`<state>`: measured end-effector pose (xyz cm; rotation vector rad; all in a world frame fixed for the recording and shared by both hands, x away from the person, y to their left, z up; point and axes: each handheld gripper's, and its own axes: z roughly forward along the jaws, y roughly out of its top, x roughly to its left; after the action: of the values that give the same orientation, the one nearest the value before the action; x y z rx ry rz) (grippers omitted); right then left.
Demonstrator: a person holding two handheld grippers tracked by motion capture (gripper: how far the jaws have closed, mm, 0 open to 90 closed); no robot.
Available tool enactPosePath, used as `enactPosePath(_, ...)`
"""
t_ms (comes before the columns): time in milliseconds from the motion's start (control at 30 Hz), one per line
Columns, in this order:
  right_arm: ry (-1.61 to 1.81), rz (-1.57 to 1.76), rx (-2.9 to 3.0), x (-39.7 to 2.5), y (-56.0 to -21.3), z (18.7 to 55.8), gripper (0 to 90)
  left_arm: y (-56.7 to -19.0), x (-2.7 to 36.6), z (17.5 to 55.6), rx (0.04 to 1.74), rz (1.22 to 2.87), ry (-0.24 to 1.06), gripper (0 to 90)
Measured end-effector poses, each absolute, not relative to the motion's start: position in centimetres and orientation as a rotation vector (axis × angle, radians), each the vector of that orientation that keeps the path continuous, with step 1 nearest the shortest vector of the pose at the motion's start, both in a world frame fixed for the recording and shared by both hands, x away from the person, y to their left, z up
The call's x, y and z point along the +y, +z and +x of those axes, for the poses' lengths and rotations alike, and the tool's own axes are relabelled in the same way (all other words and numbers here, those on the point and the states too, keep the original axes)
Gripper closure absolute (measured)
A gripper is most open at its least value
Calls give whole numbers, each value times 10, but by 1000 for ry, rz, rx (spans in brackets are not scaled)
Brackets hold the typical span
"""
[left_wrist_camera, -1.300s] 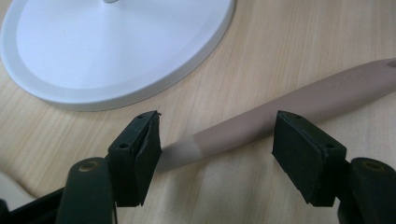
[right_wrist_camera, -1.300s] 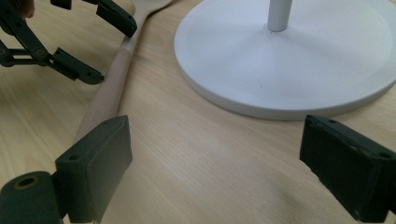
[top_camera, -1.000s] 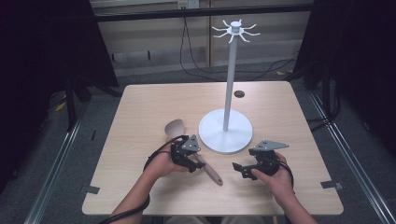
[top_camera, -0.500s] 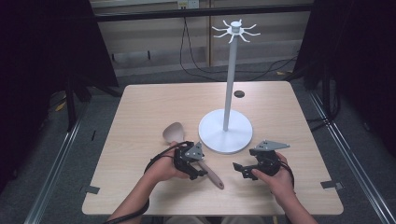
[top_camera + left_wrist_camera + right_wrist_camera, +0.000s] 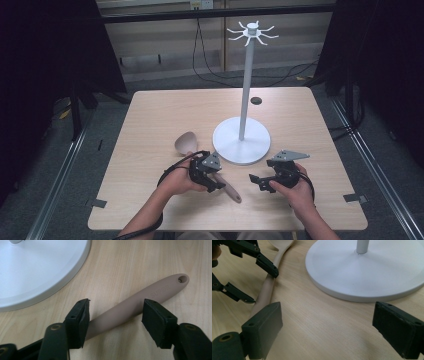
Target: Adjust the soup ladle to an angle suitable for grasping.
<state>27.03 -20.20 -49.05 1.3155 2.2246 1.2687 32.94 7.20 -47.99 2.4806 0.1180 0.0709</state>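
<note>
Left gripper (image 5: 115, 315) spread astride spoon (image 5: 140, 300) handle, not pinching; right gripper (image 5: 325, 327) spread over bare table (image 5: 317, 322), beside stand (image 5: 367, 272).

The left gripper (image 5: 216, 183) has slid along the spoon (image 5: 186, 144) toward the bench's near edge, its fingers (image 5: 79, 316) now spread astride the handle, baring the bowl.

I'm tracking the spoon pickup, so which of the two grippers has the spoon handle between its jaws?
The left gripper: its open jaws sit either side of the spoon handle. The right gripper is open over bare table beside the white stand.
</note>
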Motion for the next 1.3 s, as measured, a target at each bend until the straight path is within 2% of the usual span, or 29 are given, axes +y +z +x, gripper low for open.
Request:
enactPosePath(133, 1269, 1323, 2222, -203, -491, 270, 89, -473, 75, 328, 133, 2474, 63, 556)
enactPosePath(233, 1270, 1324, 2218, -205, -490, 270, 89, -468, 74, 325, 130, 2476, 67, 757)
enactPosePath(267, 1272, 1324, 2214, -205, -490, 270, 89, -468, 73, 325, 120, 2479, 63, 770)
enactPosePath(300, 1270, 1329, 2213, -206, -490, 270, 89, -469, 72, 325, 121, 2470, 66, 756)
enactPosePath(467, 1278, 1334, 2201, -209, -489, 269, 89, -475, 67, 326, 53, 2464, 51, 578)
enactPosePath(600, 1277, 1341, 2195, -212, -489, 269, 89, -474, 73, 332, -3, 2498, 87, 400)
enactPosePath(767, 1274, 1346, 2192, -213, -489, 270, 89, -473, 78, 339, -36, 2533, 113, 337)
enactPosePath(1000, 1273, 1272, 2255, -203, -487, 268, 111, -468, 88, 338, 85, 2385, 116, 275)
enactPosePath(1100, 1243, 1195, 2315, -188, -488, 264, 110, -470, 102, 334, 255, 2262, 114, 242)
enactPosePath(1133, 1243, 1195, 2315, -188, -488, 264, 110, -470, 102, 334, 255, 2262, 114, 239)
enactPosePath(1167, 1240, 1169, 2341, -181, -489, 263, 120, -471, 108, 332, 330, 2215, 109, 225)
enactPosePath(1300, 1258, 1109, 2386, -167, -491, 261, 173, -475, 122, 327, 446, 2164, 135, 189)
